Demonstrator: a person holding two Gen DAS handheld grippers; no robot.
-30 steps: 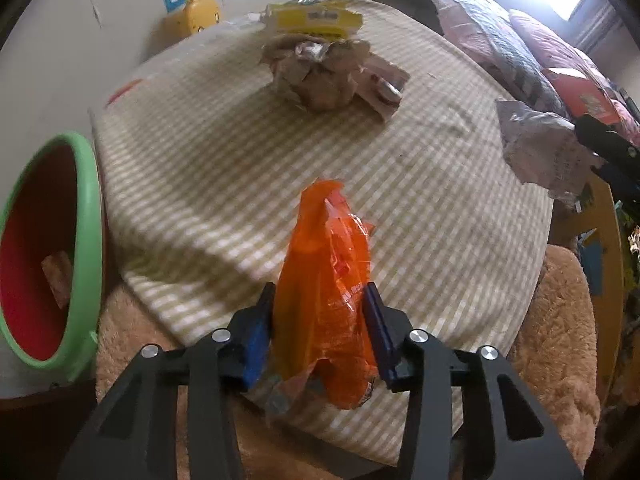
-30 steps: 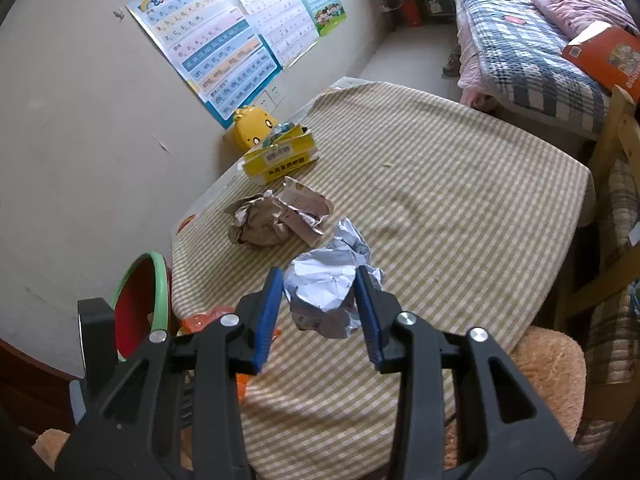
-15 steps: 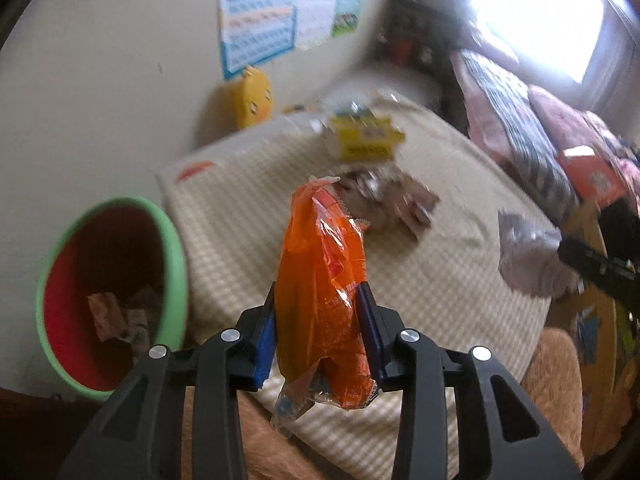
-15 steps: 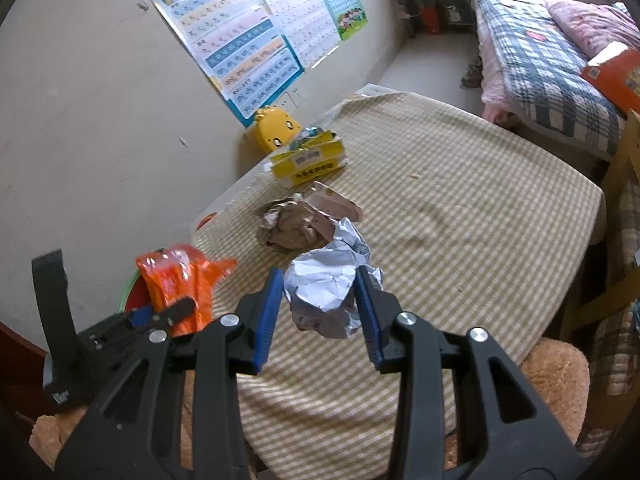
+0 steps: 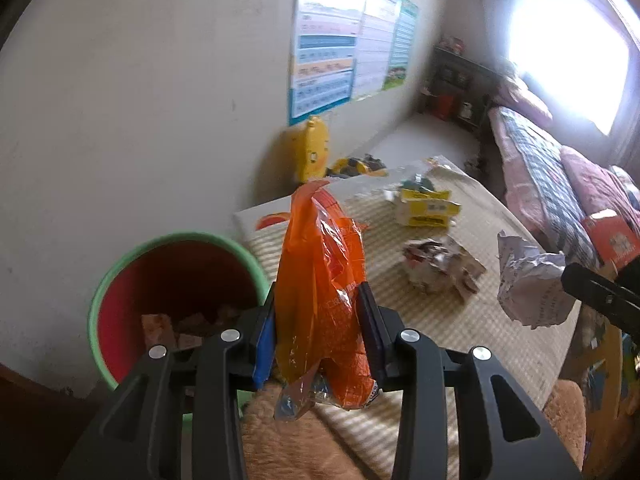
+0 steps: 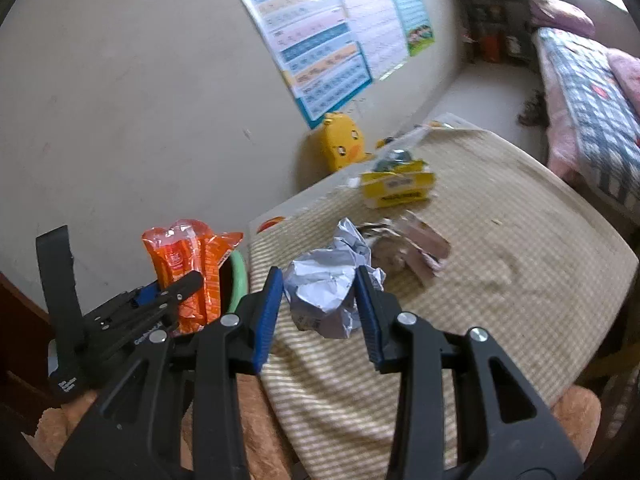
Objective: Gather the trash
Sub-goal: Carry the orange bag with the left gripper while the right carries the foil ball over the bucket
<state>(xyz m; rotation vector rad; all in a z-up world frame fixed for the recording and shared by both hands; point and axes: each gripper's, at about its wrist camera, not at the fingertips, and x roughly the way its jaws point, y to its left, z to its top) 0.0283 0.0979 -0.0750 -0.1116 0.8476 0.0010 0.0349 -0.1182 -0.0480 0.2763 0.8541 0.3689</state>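
Wrapper (image 5: 320, 280) between left tongs (image 5: 318, 332)

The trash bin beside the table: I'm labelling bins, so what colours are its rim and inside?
The trash bin has a green rim and red inside, clearest in the left wrist view.

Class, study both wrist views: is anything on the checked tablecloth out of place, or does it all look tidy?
Not tidy. A crumpled brown paper heap lies loose mid-table, and beyond it a torn-open yellow box with wrapping spilling from its top. The orange wrapper and white paper ball are already gripped, off the cloth.
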